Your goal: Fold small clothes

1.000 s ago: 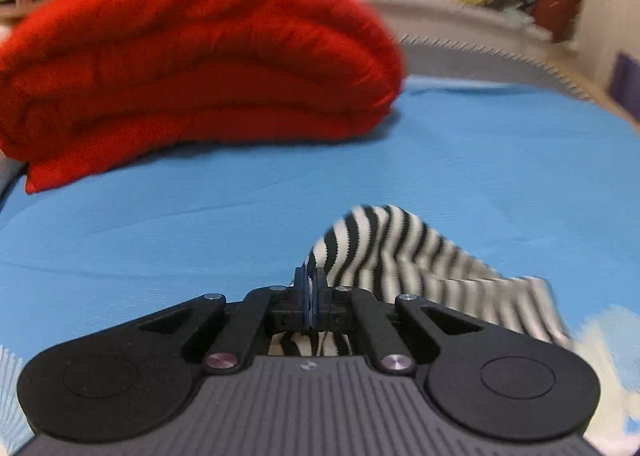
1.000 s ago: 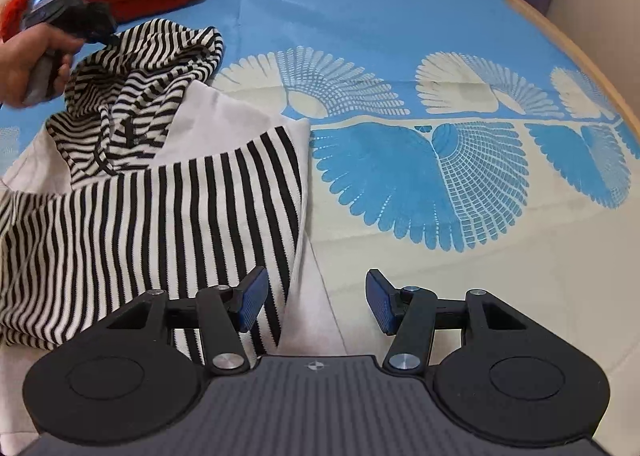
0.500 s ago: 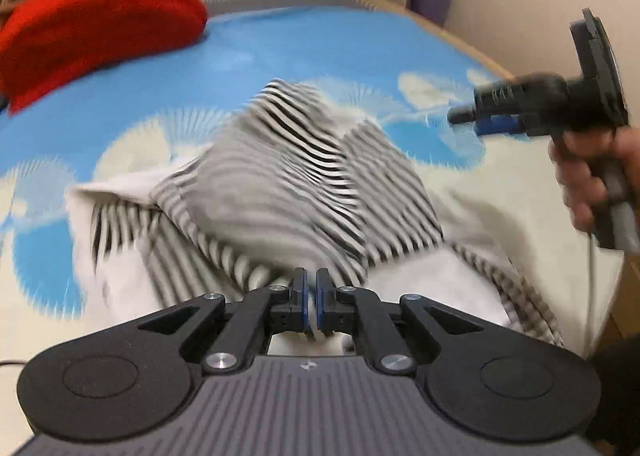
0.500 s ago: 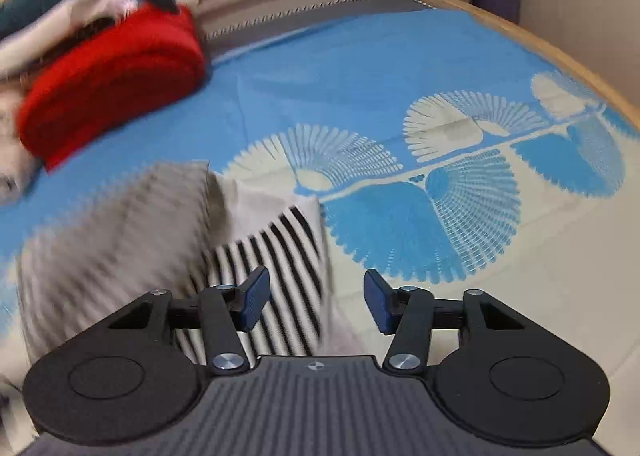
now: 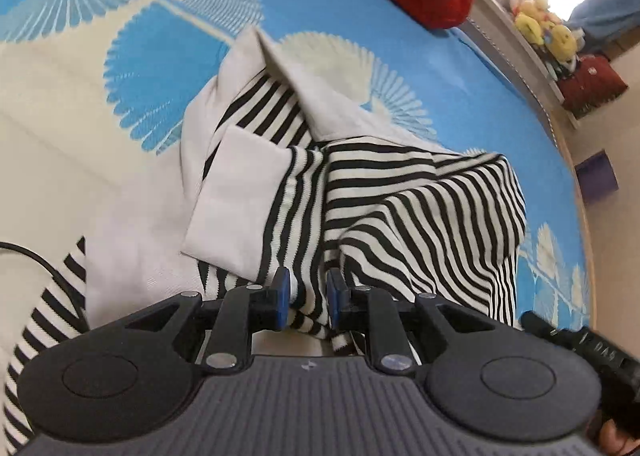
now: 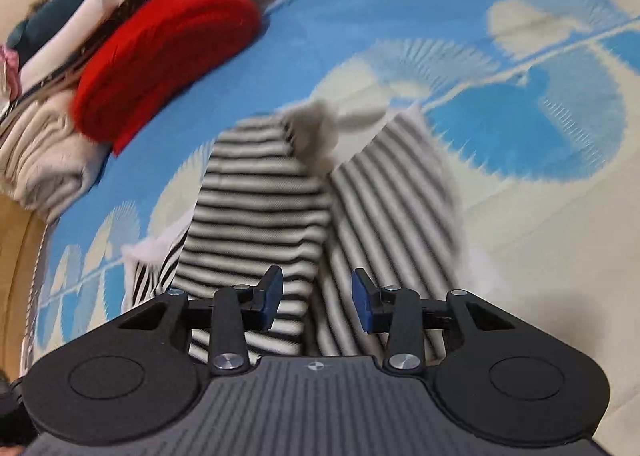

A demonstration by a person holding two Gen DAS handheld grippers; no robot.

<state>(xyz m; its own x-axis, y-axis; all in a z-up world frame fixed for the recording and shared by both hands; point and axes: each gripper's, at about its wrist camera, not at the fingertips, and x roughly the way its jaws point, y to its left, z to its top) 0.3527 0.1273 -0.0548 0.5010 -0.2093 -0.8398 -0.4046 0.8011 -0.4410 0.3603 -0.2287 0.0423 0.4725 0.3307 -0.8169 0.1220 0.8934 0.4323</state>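
- The black-and-white striped knit garment with plain white panels [image 5: 360,191] lies bunched on the bed, on the blue bedsheet printed with cream fan shapes [image 5: 360,7], directly ahead of and under both tools.
- Left hand-held gripper [image 5: 307,298]: its blue pads stand slightly apart, with a ridge of striped cloth lying between them; whether they pinch that cloth or have let it go I cannot tell.
- Right hand-held gripper [image 6: 317,298]: released, jaws wide, hovering over the striped cloth with nothing between the pads; its view is motion-blurred.
- The garment's long axis runs away from the left tool, from the striped hem near the pads towards the pointed white flap at the far end.
- The left tool is the nearer one, seemingly touching the cloth; the right looks just above it.
- Judged from the heap, the fold is only partly made, and the next move turns on taking the near striped edge and carrying it along that axis.
- A folded red blanket [image 6: 168,55] sits well apart at the head of the bed, out of the way.
- A black cable [image 5: 44,268] lies at the garment's near-left edge and might snag.
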